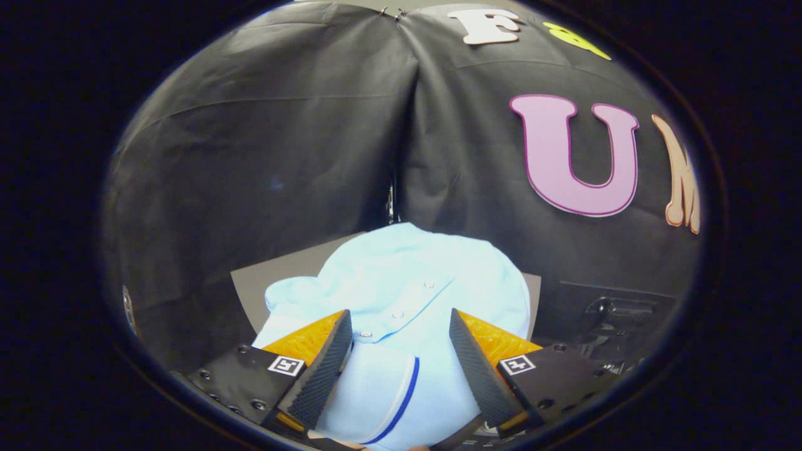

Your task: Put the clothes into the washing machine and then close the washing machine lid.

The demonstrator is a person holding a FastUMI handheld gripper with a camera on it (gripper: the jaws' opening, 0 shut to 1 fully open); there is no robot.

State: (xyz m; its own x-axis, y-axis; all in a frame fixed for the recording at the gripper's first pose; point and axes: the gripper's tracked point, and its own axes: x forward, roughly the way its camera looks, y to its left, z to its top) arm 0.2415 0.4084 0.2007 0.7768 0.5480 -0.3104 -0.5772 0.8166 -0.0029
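Note:
A light blue shirt (407, 288) with small buttons and a collar edged in a dark blue stripe lies spread on a grey table (250, 285). My gripper (401, 322) hangs just above the shirt's collar end, its fingers wide apart. The fingertips (335, 335) sit to either side of the button placket, and the collar lies between the fingers nearer the camera. Nothing is pressed between the fingers.
The black cloth wall of the booth rises right behind the table, its two panels meeting in a corner beyond the shirt. A dark piece of equipment (611, 316) sits low to the right of the table.

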